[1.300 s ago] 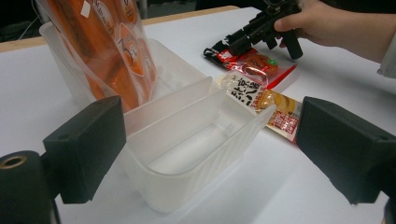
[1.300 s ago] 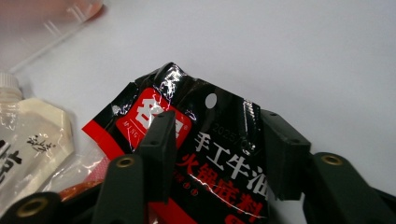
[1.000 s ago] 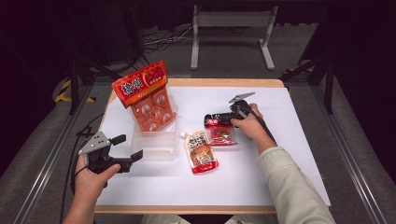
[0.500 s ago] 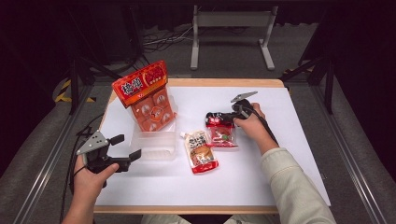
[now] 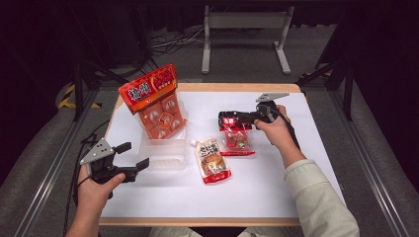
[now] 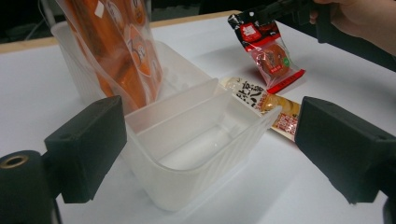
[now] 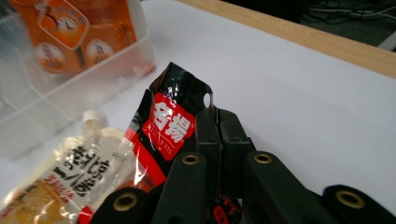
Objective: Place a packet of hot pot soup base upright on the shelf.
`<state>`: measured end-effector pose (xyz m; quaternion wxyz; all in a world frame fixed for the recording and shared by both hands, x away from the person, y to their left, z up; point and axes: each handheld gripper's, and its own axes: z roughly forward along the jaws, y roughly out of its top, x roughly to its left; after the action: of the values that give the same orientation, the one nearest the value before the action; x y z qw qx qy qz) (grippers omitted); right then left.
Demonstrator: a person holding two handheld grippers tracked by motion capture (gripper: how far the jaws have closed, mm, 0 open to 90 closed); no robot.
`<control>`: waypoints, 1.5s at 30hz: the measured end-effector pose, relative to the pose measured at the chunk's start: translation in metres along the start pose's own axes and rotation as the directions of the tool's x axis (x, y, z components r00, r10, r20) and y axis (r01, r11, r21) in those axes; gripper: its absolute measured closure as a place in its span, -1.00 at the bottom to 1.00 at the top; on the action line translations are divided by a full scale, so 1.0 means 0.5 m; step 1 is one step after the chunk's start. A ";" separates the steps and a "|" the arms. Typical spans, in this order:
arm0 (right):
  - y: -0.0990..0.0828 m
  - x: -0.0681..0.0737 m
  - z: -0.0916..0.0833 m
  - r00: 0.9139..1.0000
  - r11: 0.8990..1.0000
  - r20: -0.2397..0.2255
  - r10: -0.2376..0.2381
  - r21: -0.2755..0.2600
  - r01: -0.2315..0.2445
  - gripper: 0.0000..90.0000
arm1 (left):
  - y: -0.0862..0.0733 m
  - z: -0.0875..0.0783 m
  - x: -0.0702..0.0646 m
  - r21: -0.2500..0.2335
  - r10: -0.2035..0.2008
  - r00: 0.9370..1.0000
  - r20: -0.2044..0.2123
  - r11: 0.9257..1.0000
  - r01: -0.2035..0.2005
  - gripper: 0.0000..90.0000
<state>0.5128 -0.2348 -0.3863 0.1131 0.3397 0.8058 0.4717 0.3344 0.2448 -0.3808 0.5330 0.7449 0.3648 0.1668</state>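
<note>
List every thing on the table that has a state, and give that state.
Red-and-black packet: pinched at its black top edge, partly lifted.
Right gripper: jaws just closed, shut on the packet.
Left gripper: jaws open, holding nothing, at the bin's near end.
Clear divided bin: upright, near compartment empty.
Orange bag: standing in the bin's far compartment.
Spouted pouch: lying flat, capped.

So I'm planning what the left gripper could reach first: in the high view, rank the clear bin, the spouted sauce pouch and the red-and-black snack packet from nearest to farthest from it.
1. clear bin, just right of the left gripper.
2. spouted sauce pouch, lying flat mid-table beyond the bin.
3. red-and-black snack packet, farthest right, pinched at its top by the right gripper.
</note>
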 end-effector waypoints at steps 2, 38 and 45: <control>0.003 0.007 -0.012 1.000 1.000 -0.011 -0.010 -0.028 0.010 0.99 | 0.001 -0.002 -0.001 -0.007 0.003 1.000 0.001 1.000 -0.003 -0.76; 0.081 0.083 -0.135 0.980 0.953 -0.062 -0.190 -0.250 0.169 0.98 | -0.016 -0.006 -0.010 0.018 0.016 1.000 0.022 1.000 -0.016 -0.80; 0.094 0.098 -0.139 0.970 0.936 -0.084 -0.227 -0.293 0.193 0.98 | -0.018 -0.002 -0.007 0.025 0.003 1.000 0.002 1.000 -0.003 -0.91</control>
<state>0.4622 -0.2347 -0.3034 0.1629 0.2037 0.7670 0.5862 0.3280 0.2445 -0.3882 0.5240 0.7522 0.3652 0.1621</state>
